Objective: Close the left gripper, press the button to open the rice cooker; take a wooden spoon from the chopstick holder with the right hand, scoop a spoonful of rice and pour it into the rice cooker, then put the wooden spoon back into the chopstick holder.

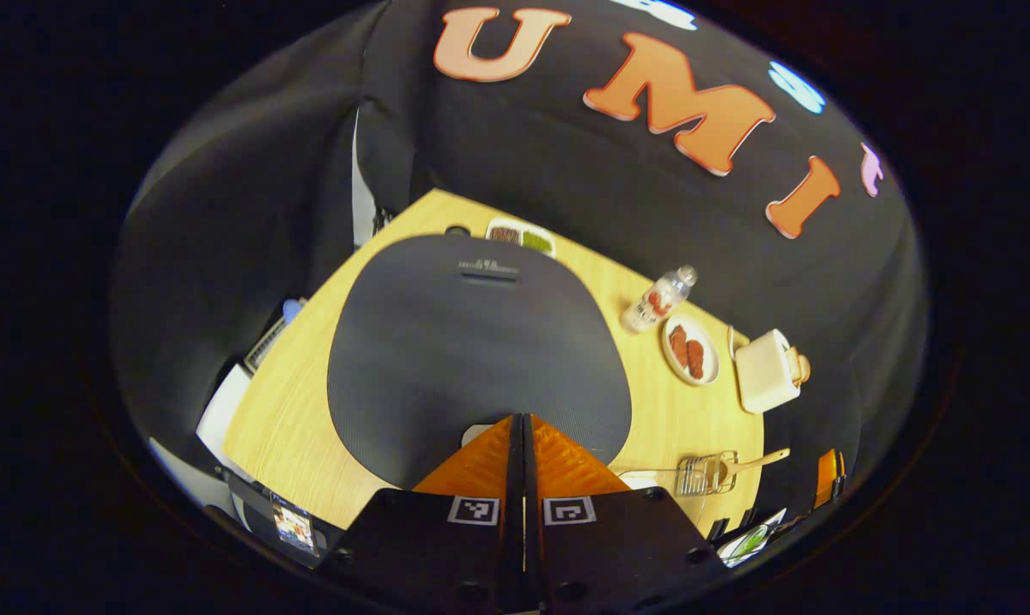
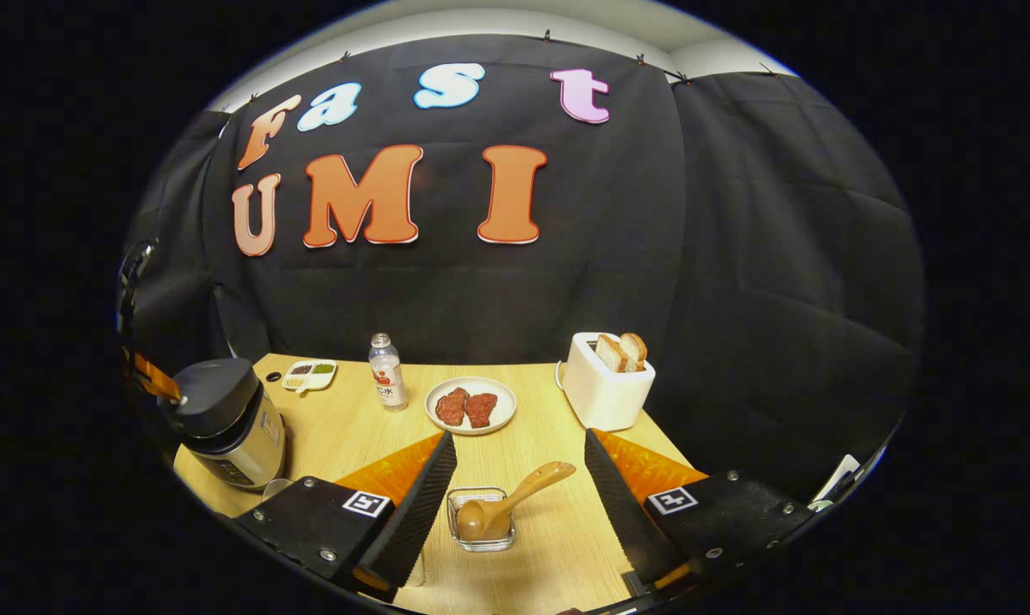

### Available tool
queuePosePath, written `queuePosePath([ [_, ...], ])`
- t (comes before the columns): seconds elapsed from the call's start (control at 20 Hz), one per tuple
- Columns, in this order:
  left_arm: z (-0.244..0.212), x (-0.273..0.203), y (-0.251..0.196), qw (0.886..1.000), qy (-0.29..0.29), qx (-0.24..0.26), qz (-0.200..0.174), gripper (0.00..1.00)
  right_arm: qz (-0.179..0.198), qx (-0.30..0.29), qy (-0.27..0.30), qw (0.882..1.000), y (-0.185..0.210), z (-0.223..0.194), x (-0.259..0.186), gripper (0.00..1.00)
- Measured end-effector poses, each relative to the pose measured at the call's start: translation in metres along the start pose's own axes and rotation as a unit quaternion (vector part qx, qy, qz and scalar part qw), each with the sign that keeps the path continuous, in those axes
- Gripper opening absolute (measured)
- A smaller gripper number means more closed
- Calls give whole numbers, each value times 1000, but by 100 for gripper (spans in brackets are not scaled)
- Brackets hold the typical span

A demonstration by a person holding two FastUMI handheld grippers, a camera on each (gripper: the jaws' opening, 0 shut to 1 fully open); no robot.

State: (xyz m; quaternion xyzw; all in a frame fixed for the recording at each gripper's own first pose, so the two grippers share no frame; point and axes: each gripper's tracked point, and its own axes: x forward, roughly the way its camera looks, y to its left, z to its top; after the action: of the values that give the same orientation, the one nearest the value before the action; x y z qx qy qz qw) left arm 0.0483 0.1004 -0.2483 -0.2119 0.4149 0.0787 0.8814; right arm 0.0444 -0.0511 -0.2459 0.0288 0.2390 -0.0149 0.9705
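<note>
left tongs (image 1: 522,420) pressed together over the rice cooker (image 1: 479,342) lid, prob so the tip can poke the button; lid looks down. right tongs (image 2: 519,444) wide apart, hovering above wooden spoon (image 2: 505,504) in its holder (image 2: 479,519) on the surface (image 2: 558,530), ready to grab.

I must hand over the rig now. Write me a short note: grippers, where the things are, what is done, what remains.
Left gripper: shut, empty, just above the rice cooker, near the lid's front edge. Lid is down; button not yet pressed.
Right gripper: open, empty, facing the chopstick holder ahead of it.
Wooden spoon leans in the holder, handle up to the right, untouched.
Done: left gripper closed.
Left: press the button and open the cooker, take the spoon, scoop rice, pour it in, put the spoon back. I cannot pick out the rice supply.
</note>
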Motion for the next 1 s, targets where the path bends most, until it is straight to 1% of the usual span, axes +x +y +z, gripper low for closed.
queuePosePath([
  [0.05,16,-7,-3,999,-37,15,-6,5,3,5,10,1000,0,-7,3,94],
  [0.1,33,-15,-7,997,-72,26,-4,5,7,11,22,1000,0,-14,9,94],
  [0.15,49,-22,-7,994,-101,36,3,5,12,15,34,999,-1,-23,13,94],
  [0.2,63,-31,-6,990,-128,49,18,5,13,20,46,999,-1,-31,17,94],
  [0.25,74,-37,-4,986,-151,68,34,1,14,25,55,998,-2,-36,21,94],
  [0.3,87,-44,-3,980,-176,86,45,2,16,32,63,997,-3,-41,26,94],
  [0.35,96,-50,-8,973,-198,103,57,6,18,37,74,996,-3,-49,30,94],
  [0.45,113,-67,-14,957,-243,134,82,6,18,47,92,994,-5,-62,37,94],
  [0.55,123,-85,-29,943,-283,154,83,5,15,55,109,992,-8,-76,44,94],
  [0.6,124,-93,-35,937,-297,165,84,2,16,60,119,991,-8,-83,46,94],
  [0.65,122,-97,-39,931,-306,177,86,5,16,64,128,990,-9,-90,51,94],
  [0.7,120,-105,-43,926,-314,188,87,5,19,68,135,988,-8,-95,56,94],
  [0.75,117,-109,-48,923,-319,196,85,14,21,73,140,987,-7,-100,61,93],
  [0.8,113,-113,-51,921,-323,200,85,20,25,77,145,986,-6,-105,67,92],
  [0.85,110,-119,-52,920,-326,200,81,33,29,80,148,985,-6,-109,72,92],
  [0.9,106,-124,-54,920,-328,199,77,47,34,84,150,985,-5,-111,79,89],
  [0.95,103,-126,-52,920,-327,199,79,49,40,87,152,984,-3,-115,86,87],
  [1.0,100,-129,-49,920,-325,201,89,53,44,92,148,984,-2,-116,93,84],
])
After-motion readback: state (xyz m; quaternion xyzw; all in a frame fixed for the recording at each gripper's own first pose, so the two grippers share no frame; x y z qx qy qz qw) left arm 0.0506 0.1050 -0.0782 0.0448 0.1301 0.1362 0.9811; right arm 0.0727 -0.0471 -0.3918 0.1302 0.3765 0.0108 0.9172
